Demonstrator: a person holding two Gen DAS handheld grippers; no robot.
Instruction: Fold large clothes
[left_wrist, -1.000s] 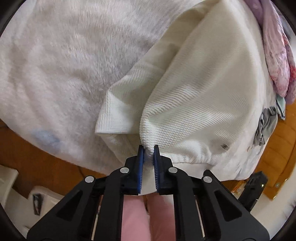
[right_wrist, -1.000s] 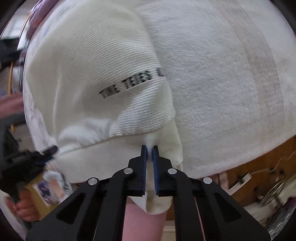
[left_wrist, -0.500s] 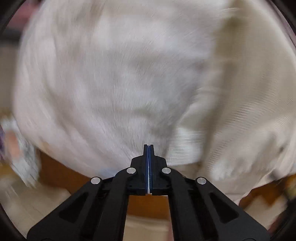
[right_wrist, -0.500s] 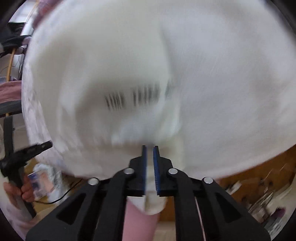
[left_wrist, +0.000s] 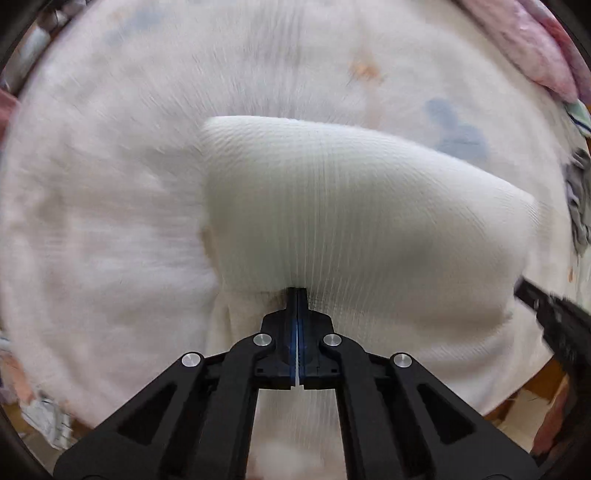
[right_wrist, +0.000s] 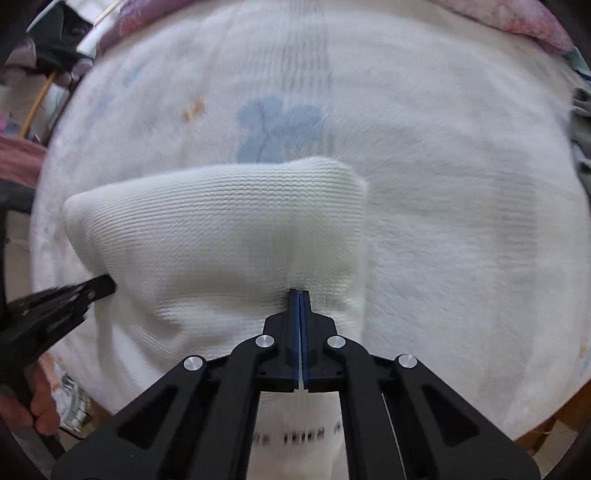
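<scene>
Pinching the white knit garment (left_wrist: 351, 206): left gripper (left_wrist: 297, 295) clamped; right gripper (right_wrist: 299, 295) clamped likewise.

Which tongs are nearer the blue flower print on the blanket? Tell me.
Right. The right tongs, shut on the white garment, have the blue print almost straight ahead; from the left tongs it lies off to the upper right.

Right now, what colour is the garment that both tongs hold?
Cream-white ribbed knit garment, clearest in the right wrist view.
</scene>
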